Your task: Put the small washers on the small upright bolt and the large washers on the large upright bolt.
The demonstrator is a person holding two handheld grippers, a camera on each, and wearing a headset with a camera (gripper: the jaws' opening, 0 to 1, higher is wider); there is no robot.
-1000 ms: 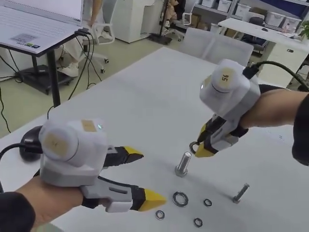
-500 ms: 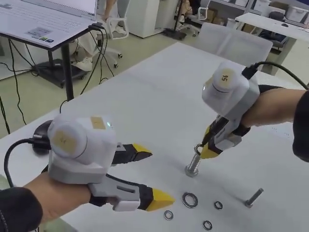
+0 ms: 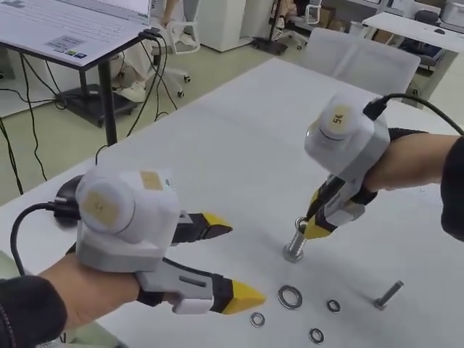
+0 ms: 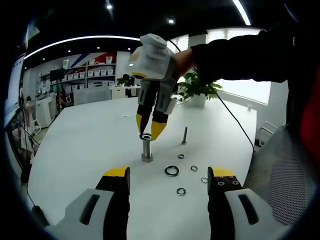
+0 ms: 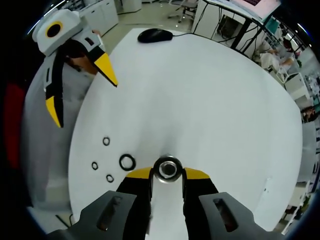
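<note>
The large bolt [image 3: 294,248] stands upright on the white table [image 3: 239,145]. My right gripper [image 3: 304,227] is shut on a large washer [image 3: 300,222] held level at the bolt's top; the washer [image 5: 167,169] sits between the yellow tips. Another large washer [image 3: 291,296] lies flat in front of the bolt. Several small washers [image 3: 257,319] lie around it. To the right stands the small bolt [image 3: 388,295], upright in the left gripper view [image 4: 185,135]. My left gripper [image 3: 235,261] hovers open and holds nothing, short of the washers.
A black mouse [image 5: 155,35] with its cable lies near the table's left edge, behind my left hand. Beyond the table stand a side table with a laptop [image 3: 65,29] and a grey chair [image 3: 362,61].
My right gripper has carried the large washer left and down from beside the large bolt to its top. The left gripper has barely moved; the head camera shifted.
</note>
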